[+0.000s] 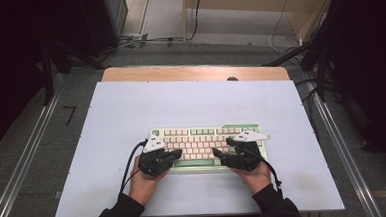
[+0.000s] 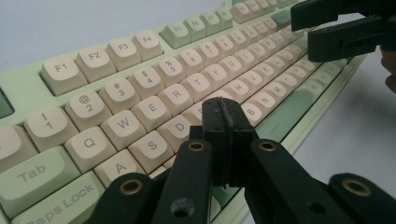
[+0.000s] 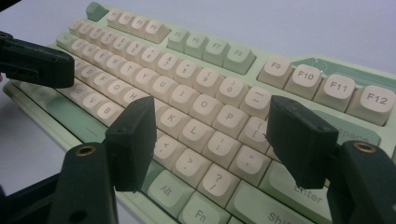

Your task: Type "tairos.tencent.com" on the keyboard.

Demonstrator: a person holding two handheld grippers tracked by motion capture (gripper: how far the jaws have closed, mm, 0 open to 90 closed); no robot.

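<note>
My keyboard [image 1: 202, 138] lies flat on the white table [image 1: 131, 121], near its front edge, long side facing me. Its case is pale green, with cream letter keys and green modifier keys. All visible keycaps are seated.

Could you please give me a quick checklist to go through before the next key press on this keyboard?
1. Left gripper jaws shut, forming one tip for pressing: ok.
2. Left tip over the letter keys, near F and G: ok.
3. Right gripper jaws open, nothing between them: ok.
4. Right gripper poised above the K and L area: ok.
5. Keyboard flat and square on the white table: ok.
6. Whether the left tip already touches a key: cannot tell.
</note>
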